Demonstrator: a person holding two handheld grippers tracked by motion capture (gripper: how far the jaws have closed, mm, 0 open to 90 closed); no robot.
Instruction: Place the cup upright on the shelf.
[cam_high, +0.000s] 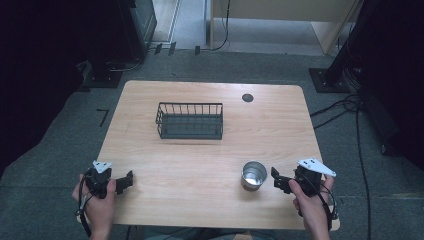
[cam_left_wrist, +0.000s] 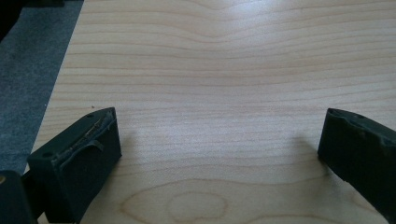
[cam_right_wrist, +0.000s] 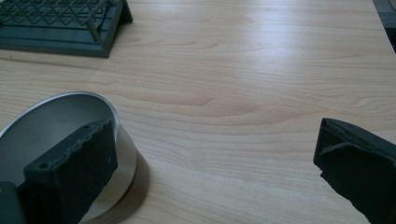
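I held my left hand-held gripper (cam_high: 127, 181) low over the near left part of the desk (cam_high: 200, 160), its jaws spread wide with nothing between them. In the left gripper view I saw bare wood grain between the two black pads (cam_left_wrist: 79, 161) and a strip of grey carpet (cam_left_wrist: 28, 70) past the desk's edge.

My right hand-held gripper (cam_high: 278, 181) sat at the near right, also released, its jaws well apart and gripping nothing. A small metal cup (cam_high: 254, 175) stood upright on the desk just beside that gripper's tips, on the side toward the middle of the desk. In the right gripper view the cup (cam_right_wrist: 56, 126) lay behind one jaw, which overlapped its rim, and I could not tell whether the pad touched it. What I could see of the cup's inside was shiny metal, and I saw nothing in it.

A dark wire basket (cam_high: 190, 121) stood farther back near the middle of the desk, well apart from the cup and both grippers. It looked empty, with only its dark floor showing. A small dark round spot (cam_high: 247, 97) marked the desk's far side.
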